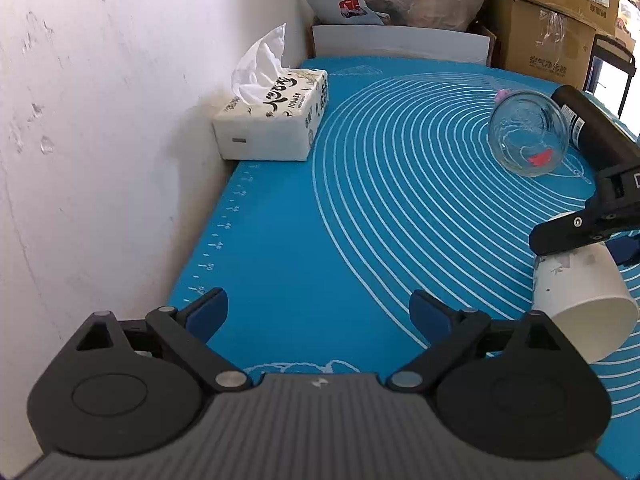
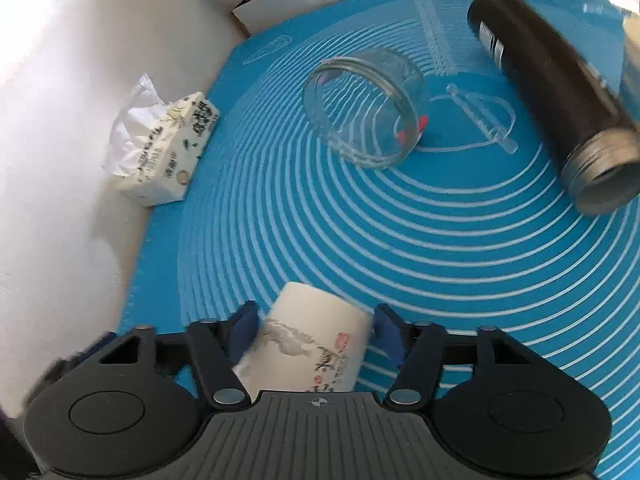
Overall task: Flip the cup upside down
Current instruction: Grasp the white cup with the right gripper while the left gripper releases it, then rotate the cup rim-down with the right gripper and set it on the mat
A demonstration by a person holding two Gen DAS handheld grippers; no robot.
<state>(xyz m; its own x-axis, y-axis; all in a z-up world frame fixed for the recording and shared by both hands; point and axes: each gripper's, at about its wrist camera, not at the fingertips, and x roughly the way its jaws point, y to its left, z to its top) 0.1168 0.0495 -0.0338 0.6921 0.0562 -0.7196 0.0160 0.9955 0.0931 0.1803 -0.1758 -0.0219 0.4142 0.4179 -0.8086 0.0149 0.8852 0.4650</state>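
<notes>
A white paper cup (image 2: 316,344) with ink drawings and red marks sits between the blue pads of my right gripper (image 2: 314,326), which is shut on it. The cup is tilted, its base pointing away from the camera. In the left wrist view the same cup (image 1: 580,300) shows at the right edge, tipped with its open mouth low and toward the camera, held above the blue mat (image 1: 320,220) by the right gripper (image 1: 576,232). My left gripper (image 1: 318,316) is open and empty over the mat's near left part.
A clear glass jar (image 2: 364,108) lies on its side mid-mat, a clear plastic stick (image 2: 484,120) beside it. A black flask (image 2: 552,100) lies at the right. A tissue box (image 1: 272,124) stands by the white wall. Cardboard boxes (image 1: 548,12) and bags crowd the back.
</notes>
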